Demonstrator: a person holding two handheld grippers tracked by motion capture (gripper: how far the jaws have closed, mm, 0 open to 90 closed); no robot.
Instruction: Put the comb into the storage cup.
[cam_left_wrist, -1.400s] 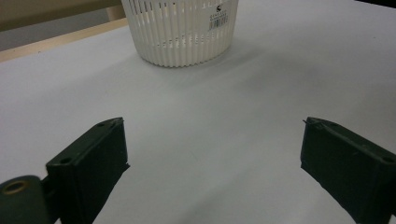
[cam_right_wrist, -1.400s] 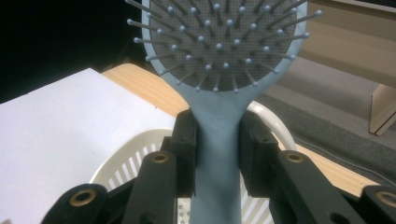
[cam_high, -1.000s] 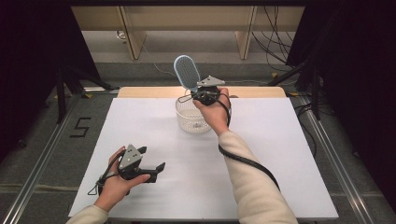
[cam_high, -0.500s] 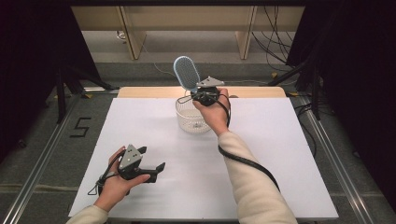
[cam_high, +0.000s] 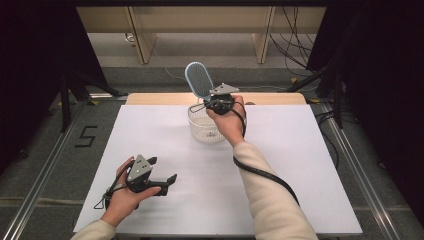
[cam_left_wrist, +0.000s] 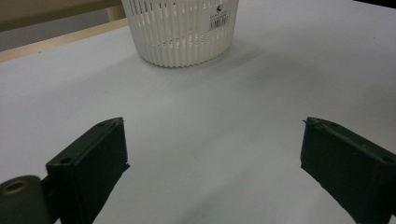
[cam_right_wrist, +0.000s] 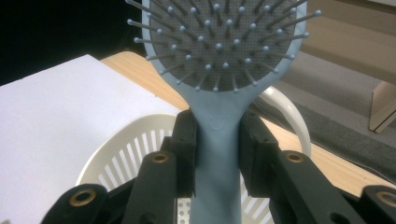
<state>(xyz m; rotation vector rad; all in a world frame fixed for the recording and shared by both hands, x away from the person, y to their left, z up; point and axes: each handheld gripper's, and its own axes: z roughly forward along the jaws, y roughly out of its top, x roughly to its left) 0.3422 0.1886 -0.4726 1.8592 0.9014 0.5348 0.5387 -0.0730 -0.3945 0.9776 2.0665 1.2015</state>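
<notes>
- The left gripper (cam_high: 162, 182) rests on the white table (cam_high: 310, 170), well in front of the basket and to its left, held in the person's left hand (cam_high: 122, 197).
- Its jaws stand wide apart with only bare tabletop between them; in the left gripper view they point toward the basket (cam_left_wrist: 180, 30).
- The basket (cam_high: 205, 125), white with slotted walls, stands upright near the far edge of the table.
- The hairbrush (cam_high: 199, 81), light blue, stands with its bristled head up and tilted left above the basket's far rim.
- The right gripper (cam_high: 212, 102) hovers right over the basket, in the right hand (cam_high: 227, 120).
- Its jaws are clamped on the hairbrush handle (cam_right_wrist: 217, 154), one pad on each side, bristles facing the camera.
</notes>
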